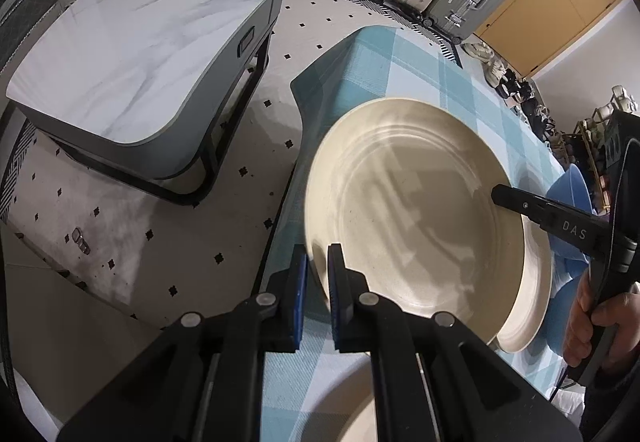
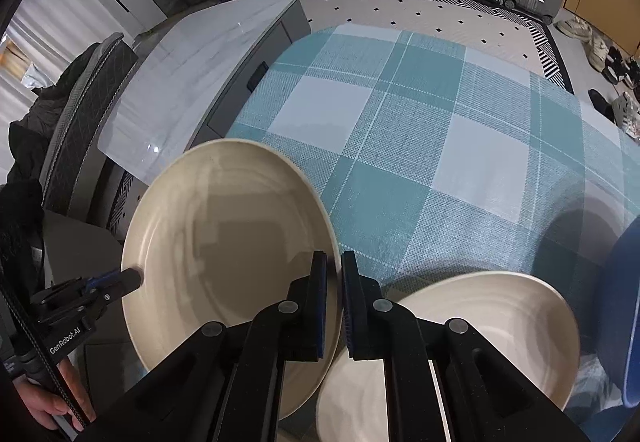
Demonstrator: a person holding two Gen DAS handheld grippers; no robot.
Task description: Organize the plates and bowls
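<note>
- Left fingers (image 1: 318,262) clamped on near-left rim of the cream plate (image 1: 412,217).
- Right fingers (image 2: 334,270) clamped on its opposite rim; plate tilted above the checked counter (image 2: 400,129).
- Second cream plate (image 2: 492,318) under my right fingers.
- Blue bowl (image 1: 570,193) beyond right fingers.

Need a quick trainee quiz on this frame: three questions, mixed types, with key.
1. True or false: the left gripper and the right gripper both have their jaws shut on the same plate.
2. The bowl is: A red, B blue, C green.
3. What covers the table under the second plate?
Key: 1 true; 2 B; 3 a checked cloth.
</note>
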